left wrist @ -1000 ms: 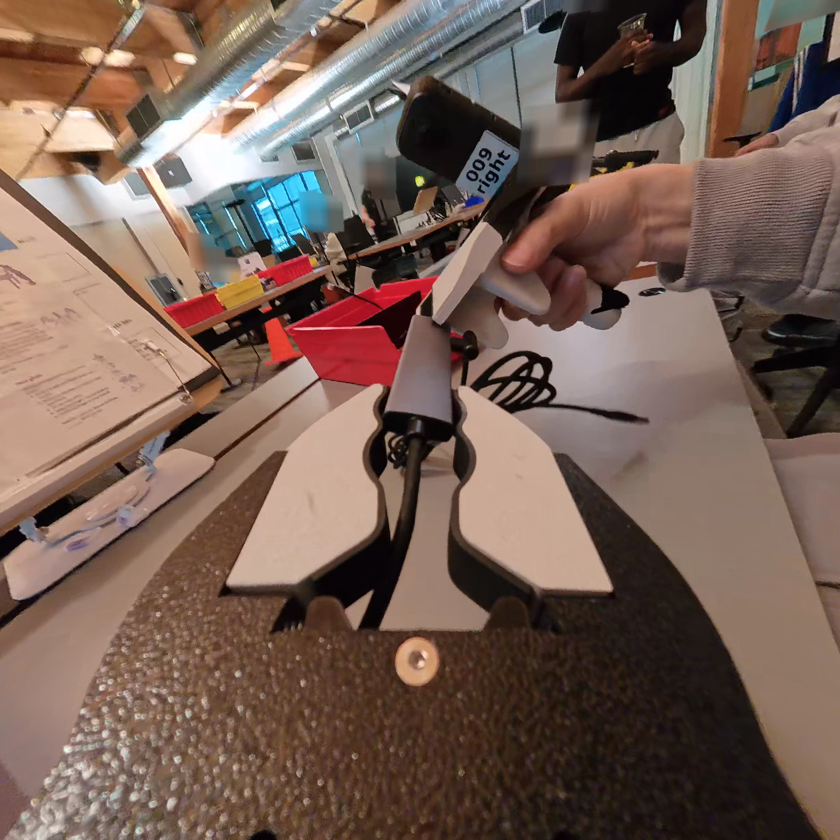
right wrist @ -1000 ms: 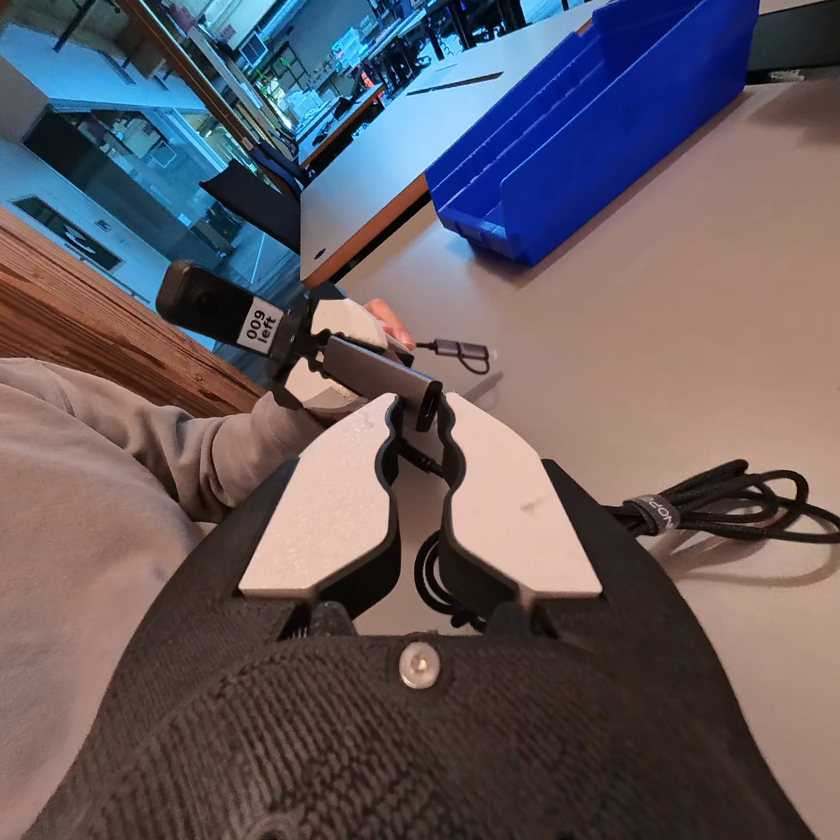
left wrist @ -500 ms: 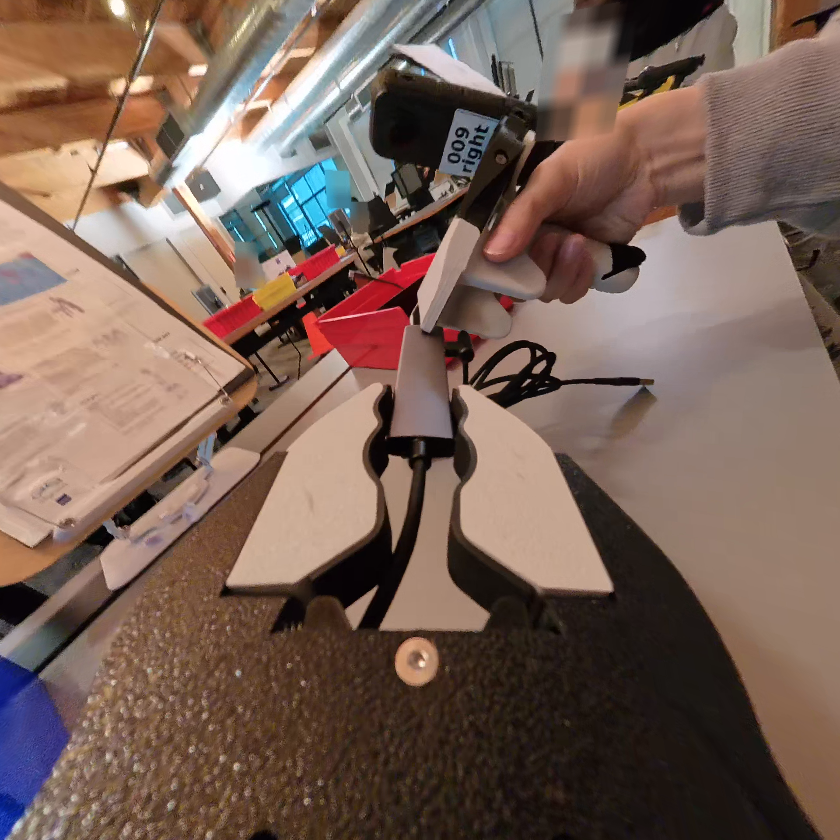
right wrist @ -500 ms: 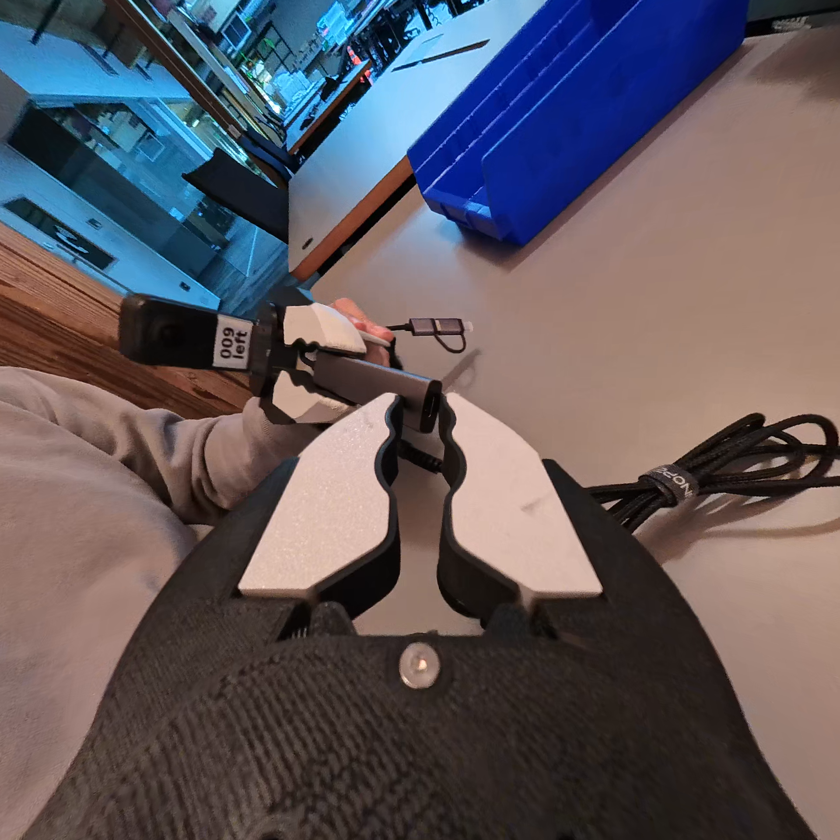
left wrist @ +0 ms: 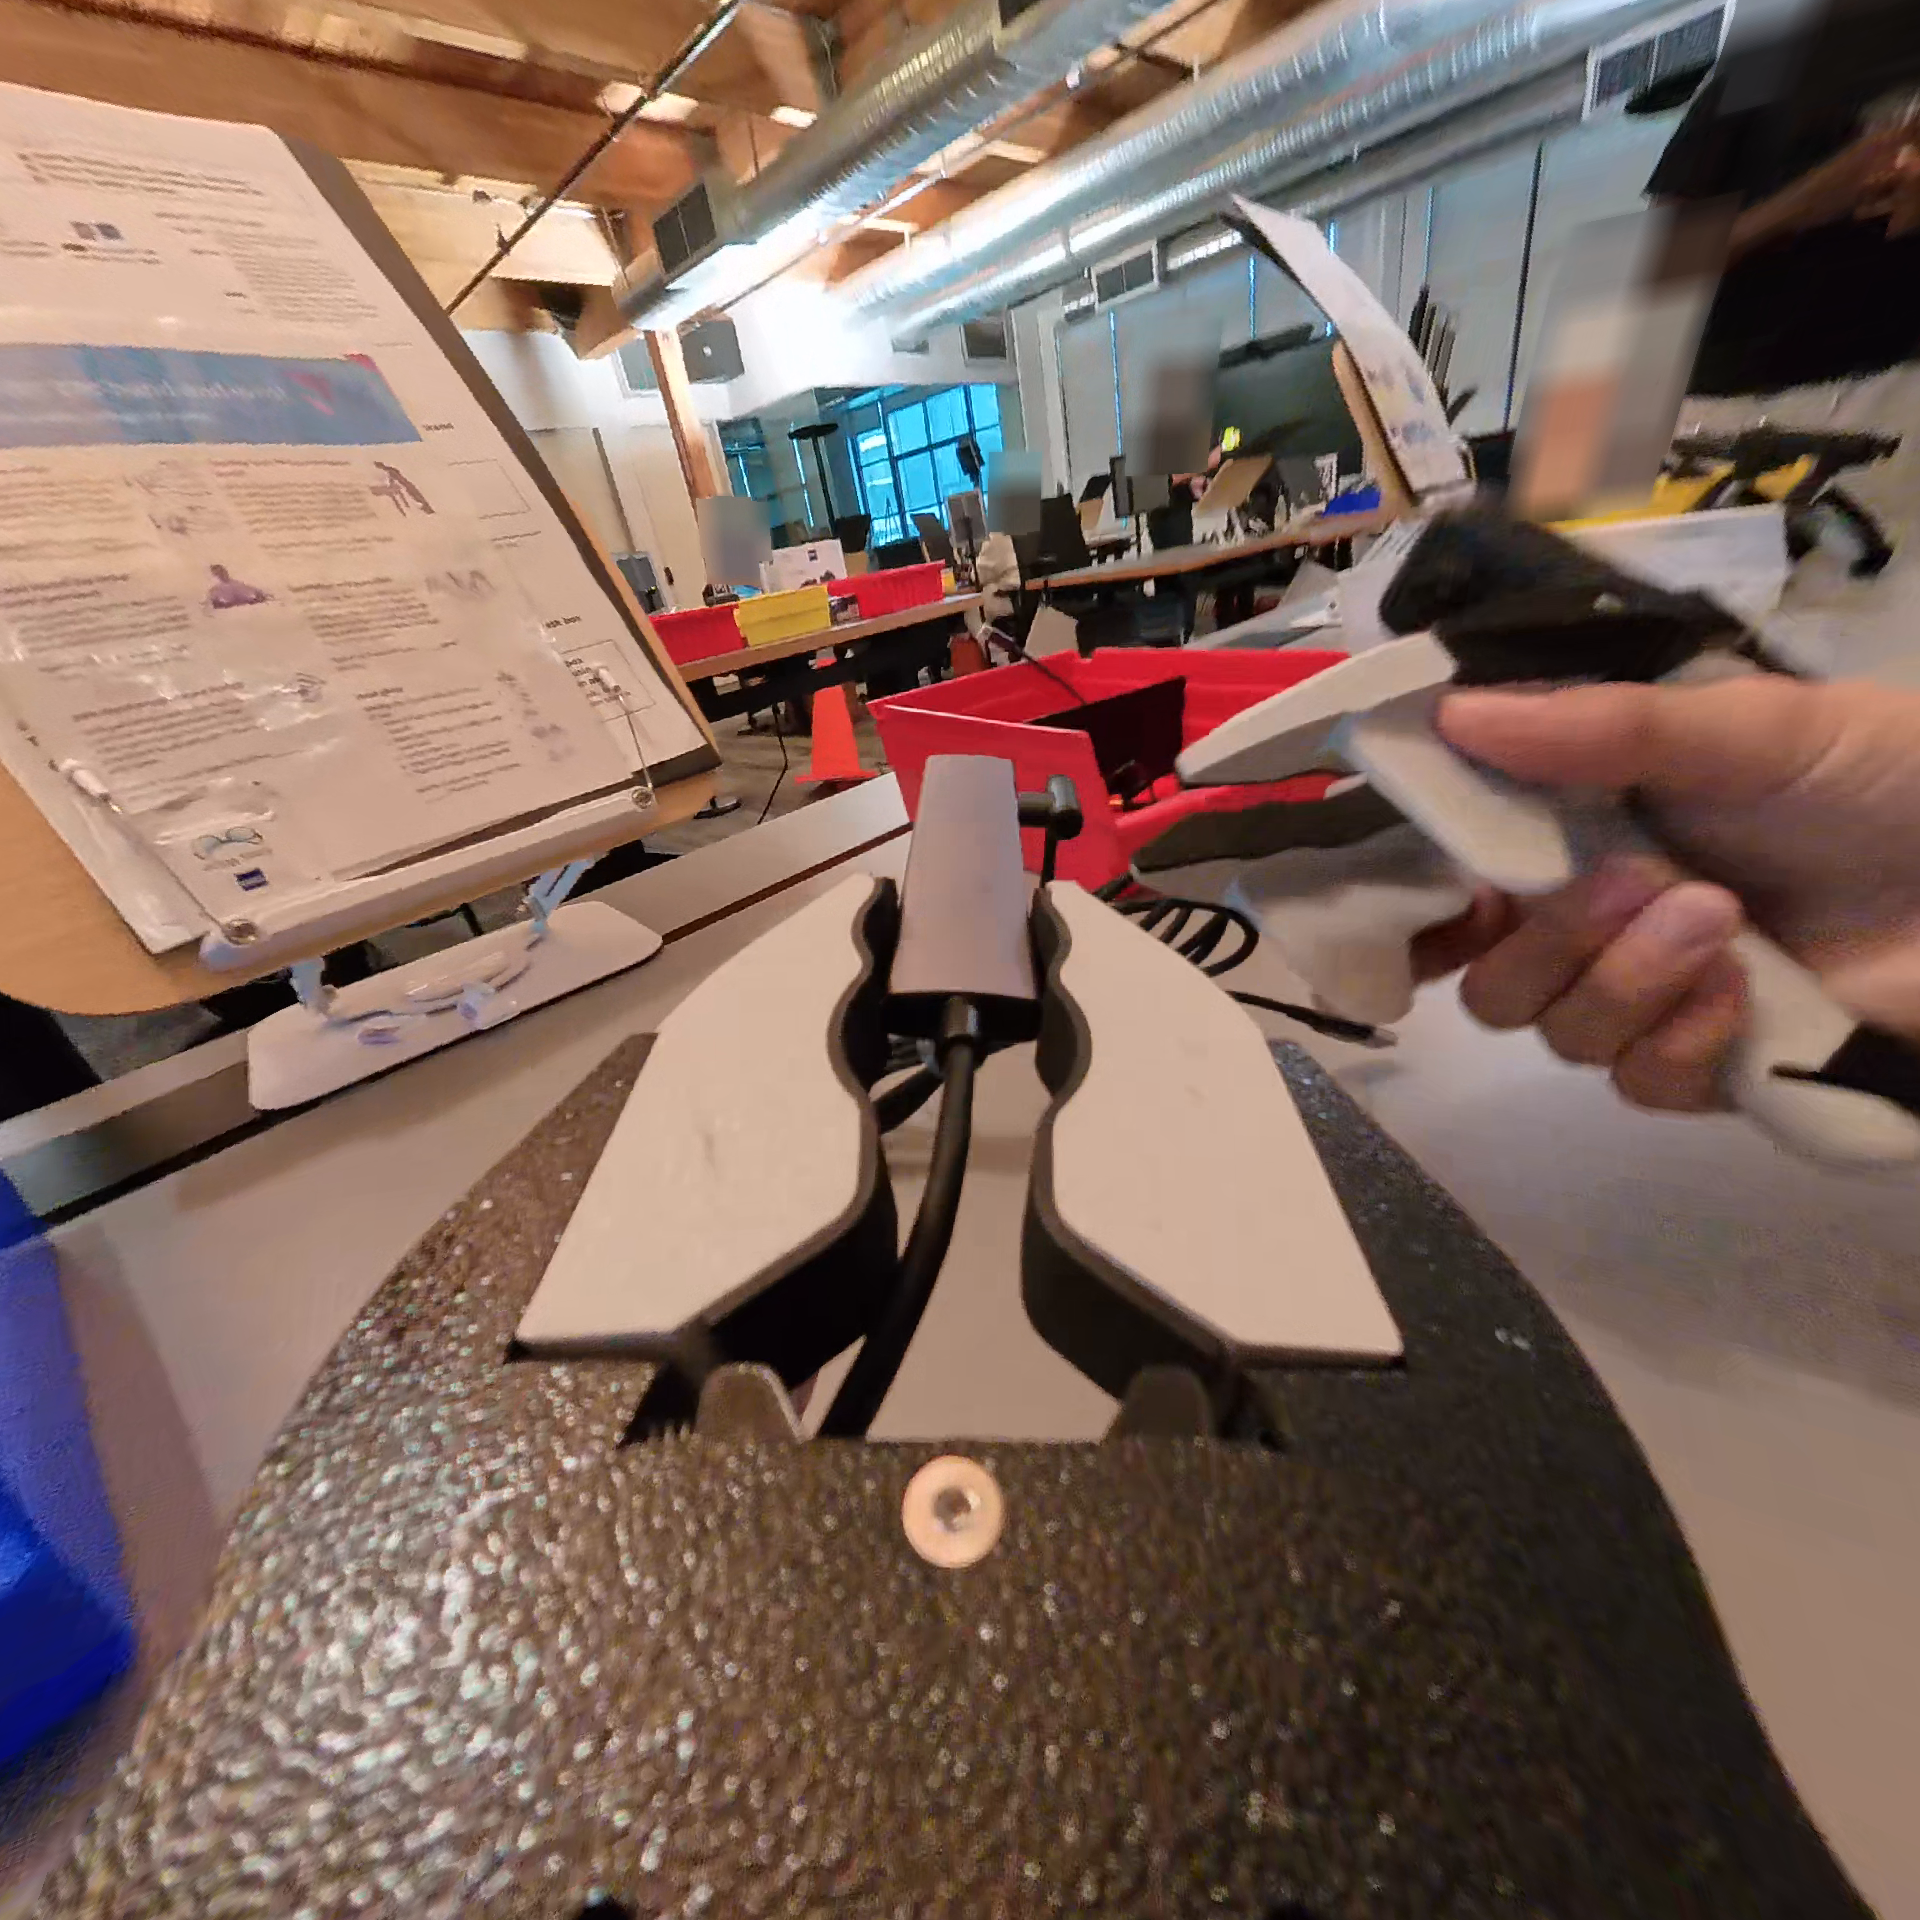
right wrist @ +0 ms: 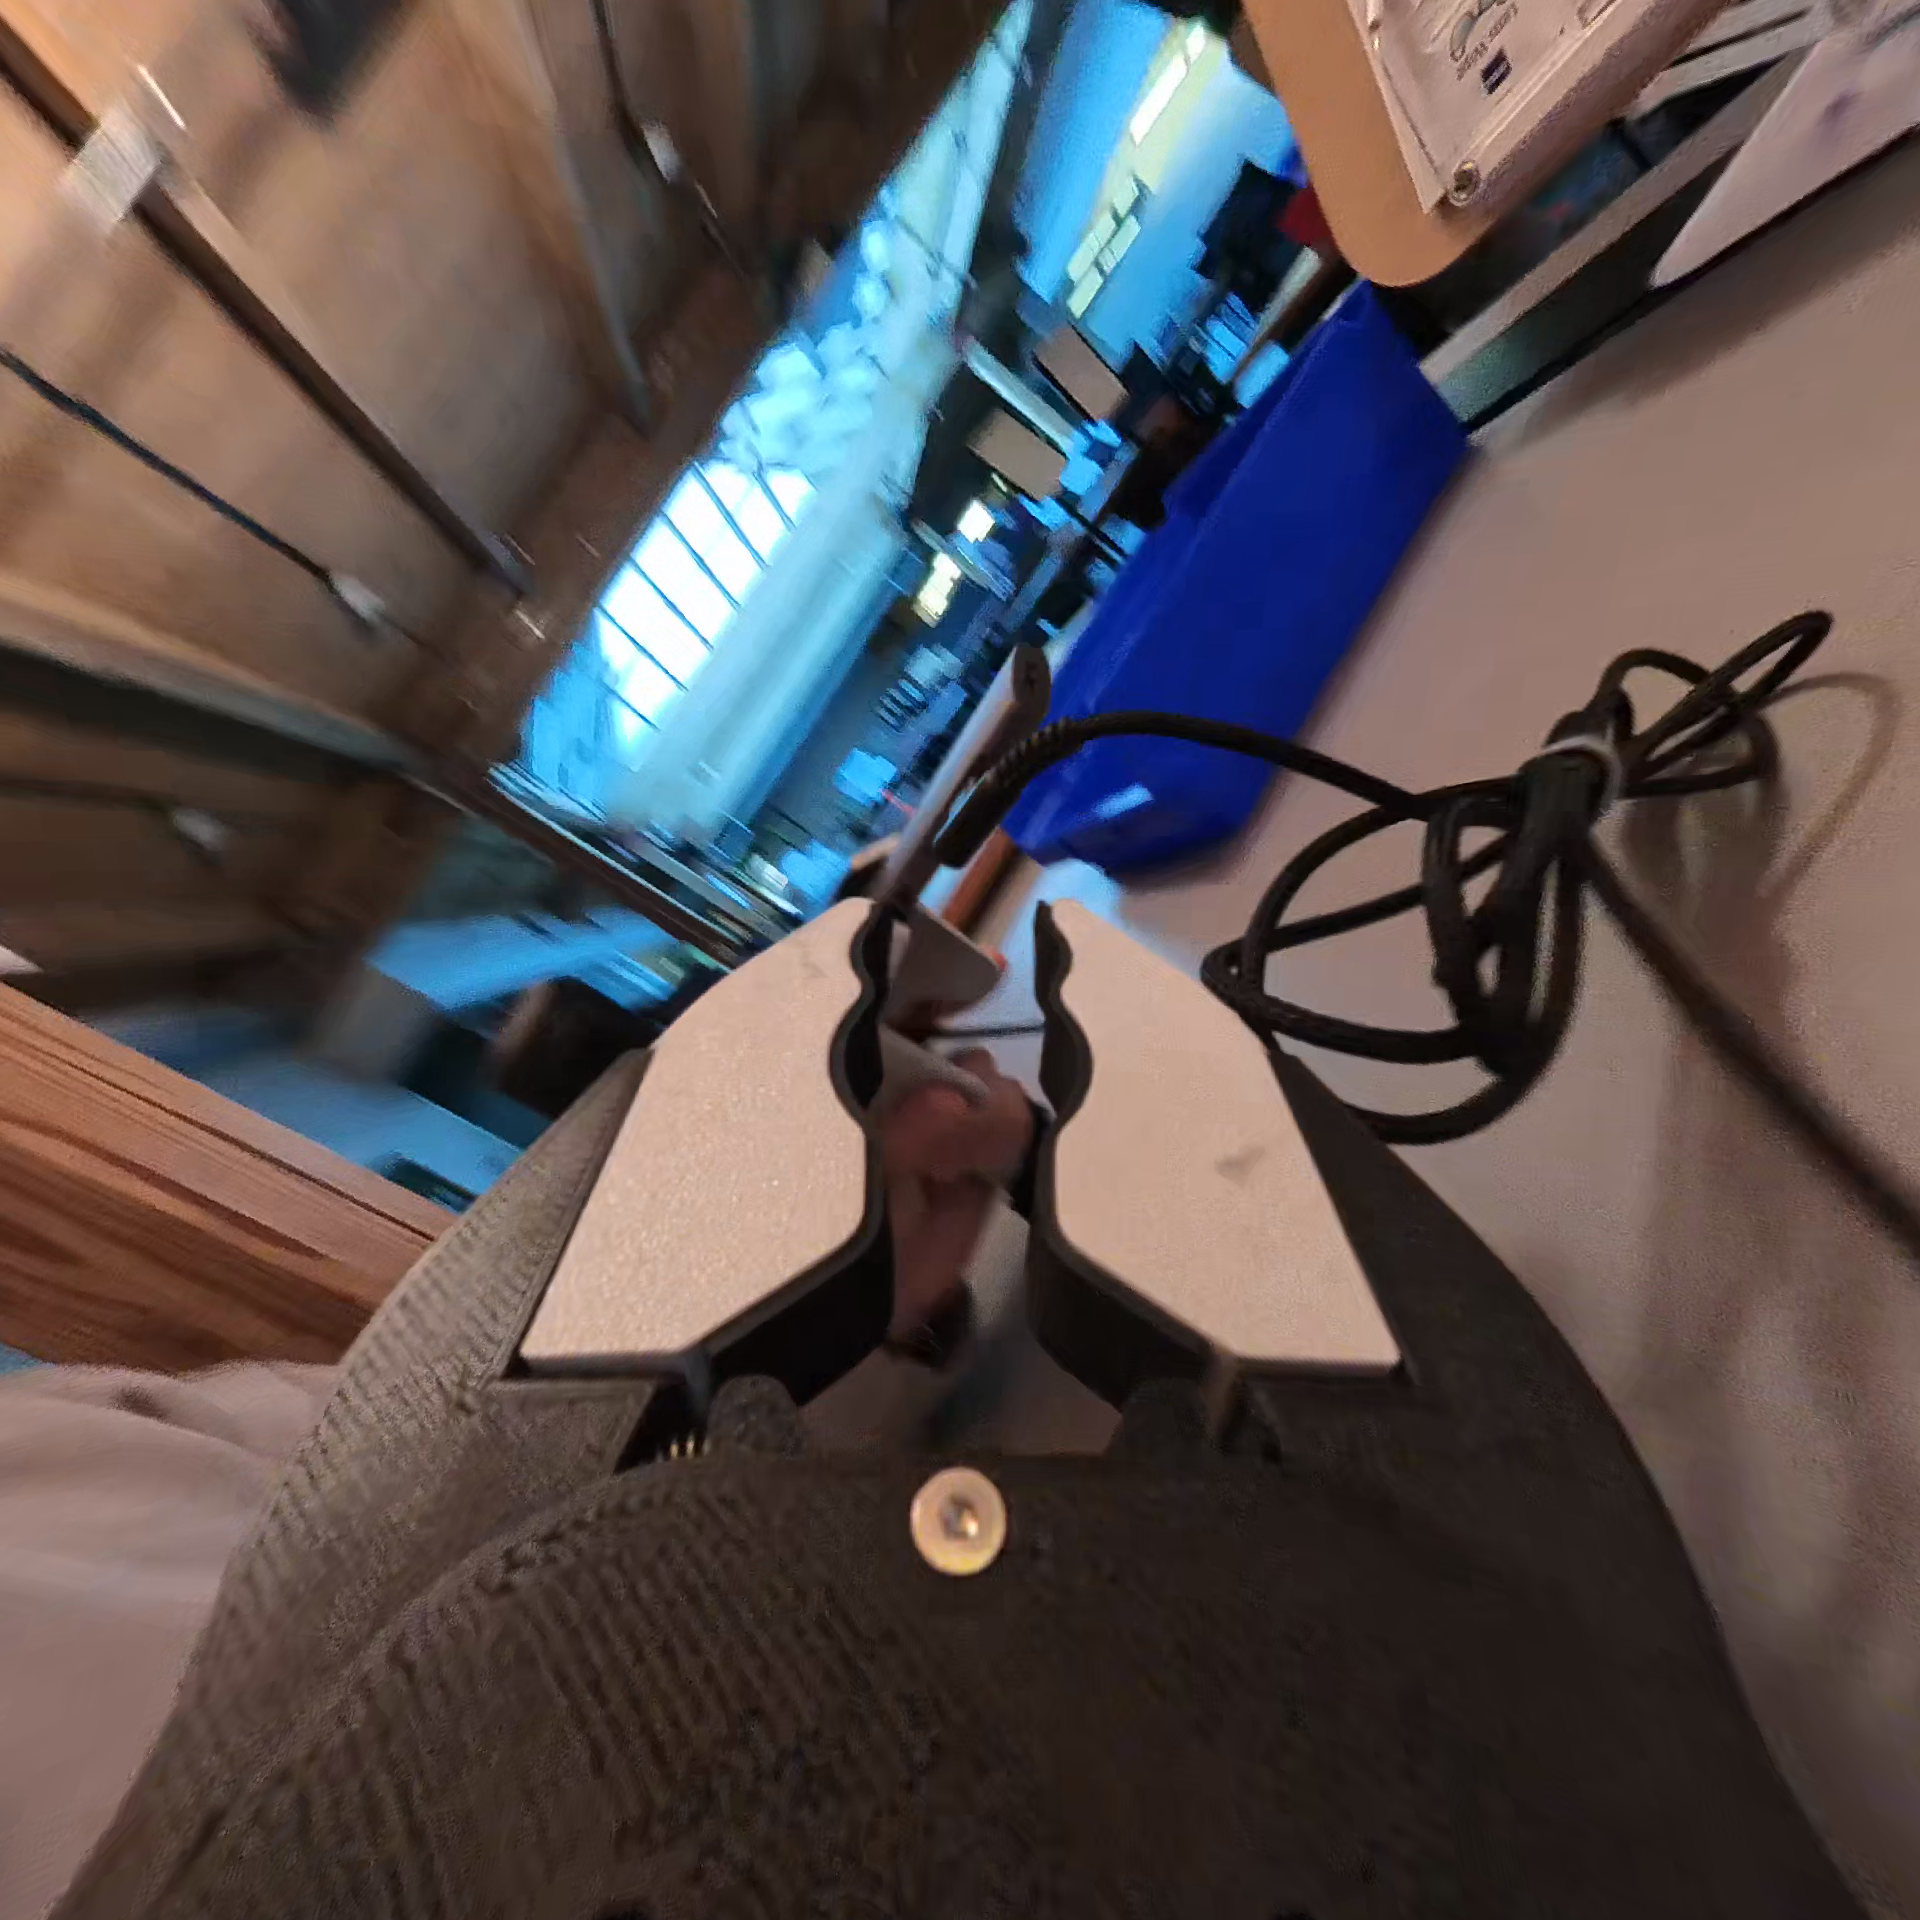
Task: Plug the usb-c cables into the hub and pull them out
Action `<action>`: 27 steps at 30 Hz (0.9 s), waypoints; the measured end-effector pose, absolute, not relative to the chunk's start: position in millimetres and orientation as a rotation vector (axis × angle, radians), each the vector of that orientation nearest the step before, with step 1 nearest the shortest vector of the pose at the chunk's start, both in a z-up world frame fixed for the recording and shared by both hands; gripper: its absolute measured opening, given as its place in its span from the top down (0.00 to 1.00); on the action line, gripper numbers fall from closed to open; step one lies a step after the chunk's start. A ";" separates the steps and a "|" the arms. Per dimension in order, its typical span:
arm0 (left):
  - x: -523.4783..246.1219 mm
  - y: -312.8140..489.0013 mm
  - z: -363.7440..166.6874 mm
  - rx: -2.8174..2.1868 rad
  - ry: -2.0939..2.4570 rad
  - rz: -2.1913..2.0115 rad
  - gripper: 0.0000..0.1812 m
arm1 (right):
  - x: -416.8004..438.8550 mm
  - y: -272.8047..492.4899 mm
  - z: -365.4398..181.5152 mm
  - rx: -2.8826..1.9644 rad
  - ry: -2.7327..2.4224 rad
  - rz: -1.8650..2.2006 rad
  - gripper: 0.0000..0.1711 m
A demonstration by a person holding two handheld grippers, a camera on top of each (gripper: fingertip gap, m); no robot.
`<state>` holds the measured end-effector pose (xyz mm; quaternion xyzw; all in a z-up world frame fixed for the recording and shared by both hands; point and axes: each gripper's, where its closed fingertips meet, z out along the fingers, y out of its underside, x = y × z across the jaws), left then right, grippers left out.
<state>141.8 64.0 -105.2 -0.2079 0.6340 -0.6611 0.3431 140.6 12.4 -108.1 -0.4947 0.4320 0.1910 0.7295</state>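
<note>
My left gripper (left wrist: 961,894) is shut on the grey hub (left wrist: 961,831) and holds it above the table. The hub's own black lead runs back between the fingers. A black USB-C plug (left wrist: 1051,805) sits in the hub's right side near its far end. Its braided cable leads to a coil (left wrist: 1184,935) on the table. My right gripper (left wrist: 1158,816), held by a hand, is just right of the hub and apart from the plug. In the right wrist view my right gripper (right wrist: 961,925) is open and empty, with the plug (right wrist: 961,831) and coil (right wrist: 1507,831) beyond it.
A tilted document stand (left wrist: 260,571) with a printed sheet stands at the left. A red bin (left wrist: 997,748) is behind the hub. A blue bin (right wrist: 1247,644) sits at the table's far side. The grey table (left wrist: 1662,1351) stretches to the right.
My right gripper has let go of the plug, opened and swung away to the right of the hub. The plug stays in the hub. My left gripper has turned with the hub.
</note>
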 end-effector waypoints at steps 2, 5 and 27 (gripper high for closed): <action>142.0 62.4 -105.4 -0.572 1.631 -1.747 0.87 | 147.5 15.1 -103.7 -0.949 0.967 0.489 0.87; 142.3 60.9 -106.8 -0.586 1.621 -1.732 0.87 | 154.3 20.5 -108.6 -0.932 1.000 0.449 0.91; 146.1 55.8 -117.6 -0.651 1.558 -1.586 0.87 | 170.8 25.9 -111.8 -0.649 1.117 0.536 0.95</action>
